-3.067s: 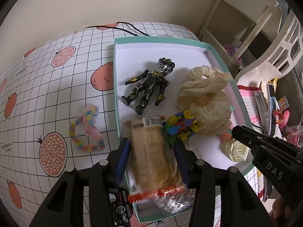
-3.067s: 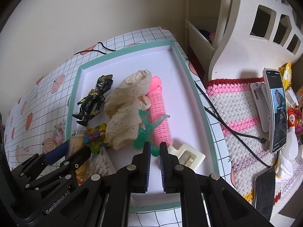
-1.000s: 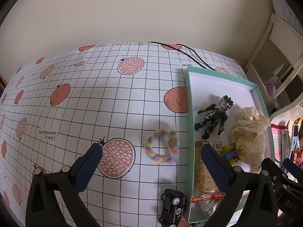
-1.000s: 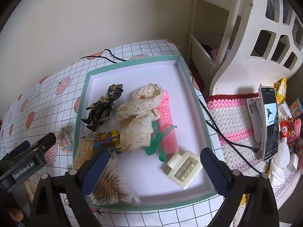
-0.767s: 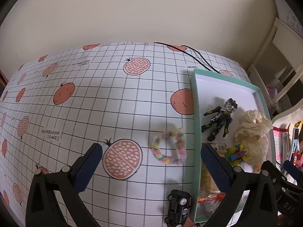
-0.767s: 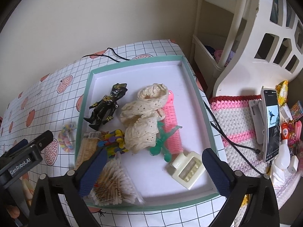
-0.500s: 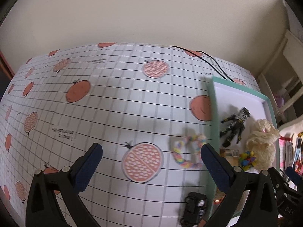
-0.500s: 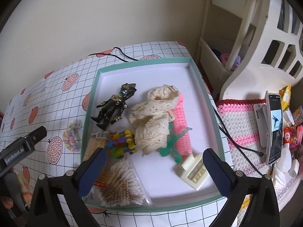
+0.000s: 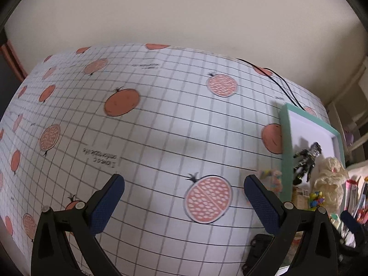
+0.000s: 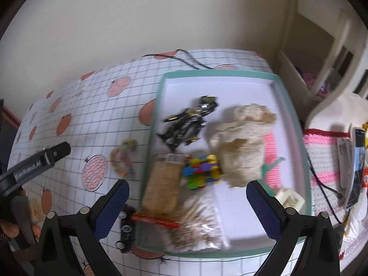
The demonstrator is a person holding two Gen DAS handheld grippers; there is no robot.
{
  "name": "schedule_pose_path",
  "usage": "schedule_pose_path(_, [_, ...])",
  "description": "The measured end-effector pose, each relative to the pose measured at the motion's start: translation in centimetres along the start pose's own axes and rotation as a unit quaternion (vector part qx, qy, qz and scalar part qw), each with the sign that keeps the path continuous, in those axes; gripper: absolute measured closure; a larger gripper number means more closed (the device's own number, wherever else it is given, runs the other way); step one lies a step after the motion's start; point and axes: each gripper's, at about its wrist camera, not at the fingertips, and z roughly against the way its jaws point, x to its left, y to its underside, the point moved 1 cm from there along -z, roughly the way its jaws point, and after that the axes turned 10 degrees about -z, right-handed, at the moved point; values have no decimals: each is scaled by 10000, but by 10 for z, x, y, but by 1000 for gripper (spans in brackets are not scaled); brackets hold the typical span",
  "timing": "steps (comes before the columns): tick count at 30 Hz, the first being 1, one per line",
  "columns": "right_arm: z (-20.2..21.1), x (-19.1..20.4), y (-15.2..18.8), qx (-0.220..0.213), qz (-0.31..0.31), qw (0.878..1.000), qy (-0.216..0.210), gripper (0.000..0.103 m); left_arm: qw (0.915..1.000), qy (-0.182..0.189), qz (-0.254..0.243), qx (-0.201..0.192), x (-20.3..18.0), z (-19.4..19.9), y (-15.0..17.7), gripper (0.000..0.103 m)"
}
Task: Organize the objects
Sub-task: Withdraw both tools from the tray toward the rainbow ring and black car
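Note:
A teal-rimmed white tray [image 10: 218, 74] holds a black toy figure [image 10: 188, 122], cream lace fabric [image 10: 241, 142], a colourful block toy [image 10: 202, 171], a cracker packet [image 10: 163, 179], a bag of cotton swabs [image 10: 197, 220], a pink roller [image 10: 273, 161] and a cream clip [image 10: 289, 199]. On the cloth left of the tray lie a pastel bracelet [image 10: 123, 158] and a black toy car [image 10: 126, 225]. My right gripper [image 10: 187, 191] hangs open and empty above the tray's near end. My left gripper [image 9: 184, 184] is open and empty over bare tablecloth, with the tray [image 9: 285, 138] at its right.
The tablecloth [image 9: 161, 126] has a grid and pomegranate print, and a black cable [image 10: 184, 59] runs along its far side. Right of the tray lie a pink crochet mat [image 10: 322, 161] and a phone [image 10: 358, 165]. White furniture [image 10: 333, 46] stands behind.
The left gripper let go of the cracker packet in the tray, opened wide and swung left over the cloth. The right gripper went from shut to open and drew back.

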Motion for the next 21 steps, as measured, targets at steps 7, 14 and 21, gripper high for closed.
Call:
schedule_pose_path(7, [-5, 30, 10, 155, 230, 9990, -348, 0, 9999, -63, 115, 106, 16, -2, 1, 0])
schedule_pose_path(14, [-11, 55, 19, 291, 527, 9962, -630, 0, 9997, -44, 216, 146, 30, -2, 3, 0])
schedule_pose_path(21, [-18, 72, 26, 425, 785, 9929, -787, 0, 9995, -70, 272, 136, 42, -2, 2, 0])
